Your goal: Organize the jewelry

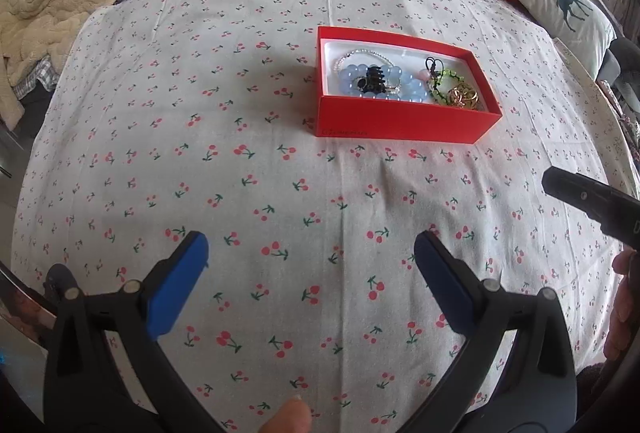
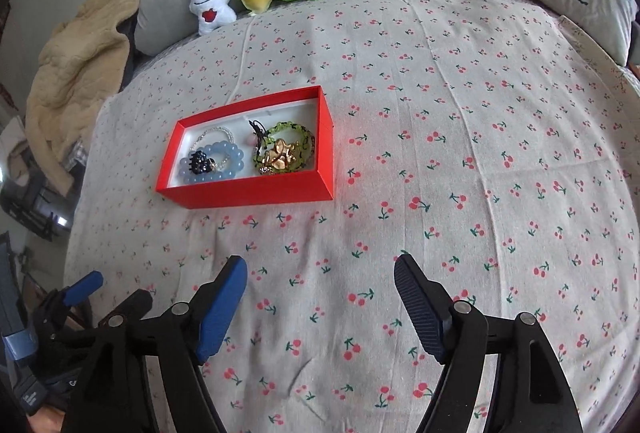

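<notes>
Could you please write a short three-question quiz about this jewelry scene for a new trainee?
1. True or false: the red box has its lid on.
2. Which lies inside the box? A) a spoon B) the blue bead bracelet C) a watch
3. Fill in: both the left tool and the right tool hold ____.

Key: 1 false, the box is open. 2 B. 3 nothing; each is open over the cherry-print sheet.

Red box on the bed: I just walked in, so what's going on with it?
A person is tidying jewelry with two hand-held grippers. The red box sits on the cherry-print sheet, holding a blue bead bracelet, a black hair clip, green beads and gold pieces. The left gripper and right gripper are open and empty.
</notes>
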`<state>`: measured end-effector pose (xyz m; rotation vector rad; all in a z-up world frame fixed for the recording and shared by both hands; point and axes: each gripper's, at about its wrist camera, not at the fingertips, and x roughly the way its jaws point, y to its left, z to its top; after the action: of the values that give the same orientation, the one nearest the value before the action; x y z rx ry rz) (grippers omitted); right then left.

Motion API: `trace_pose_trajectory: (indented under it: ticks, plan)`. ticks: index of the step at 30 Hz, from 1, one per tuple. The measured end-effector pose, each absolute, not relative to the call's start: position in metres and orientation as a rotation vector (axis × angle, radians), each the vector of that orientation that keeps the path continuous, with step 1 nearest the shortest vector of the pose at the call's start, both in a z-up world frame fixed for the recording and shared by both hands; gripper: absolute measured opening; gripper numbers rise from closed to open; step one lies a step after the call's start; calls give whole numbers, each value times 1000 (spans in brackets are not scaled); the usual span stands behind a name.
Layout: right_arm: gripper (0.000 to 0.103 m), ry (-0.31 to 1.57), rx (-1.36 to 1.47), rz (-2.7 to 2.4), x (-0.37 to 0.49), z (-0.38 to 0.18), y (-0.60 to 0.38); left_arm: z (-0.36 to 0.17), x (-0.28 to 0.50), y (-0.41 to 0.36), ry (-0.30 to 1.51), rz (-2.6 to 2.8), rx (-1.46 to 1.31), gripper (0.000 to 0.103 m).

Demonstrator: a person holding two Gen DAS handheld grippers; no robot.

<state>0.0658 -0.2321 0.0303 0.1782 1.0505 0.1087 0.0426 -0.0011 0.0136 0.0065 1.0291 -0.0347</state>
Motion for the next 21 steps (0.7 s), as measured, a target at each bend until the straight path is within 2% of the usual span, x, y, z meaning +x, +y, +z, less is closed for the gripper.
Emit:
trace_pose_trajectory:
  ticks: [6, 11, 21]
  plan:
    - [96, 1046, 94, 88, 43, 21, -214, 3, 31, 6, 1052, -13, 5, 102]
    - [96, 1031, -22, 68, 42, 12, -199, -8, 29, 0, 1065, -21, 27, 102]
    - [96, 1059, -30, 45, 49, 0, -195, -9, 35, -2, 1053, -34, 3, 102]
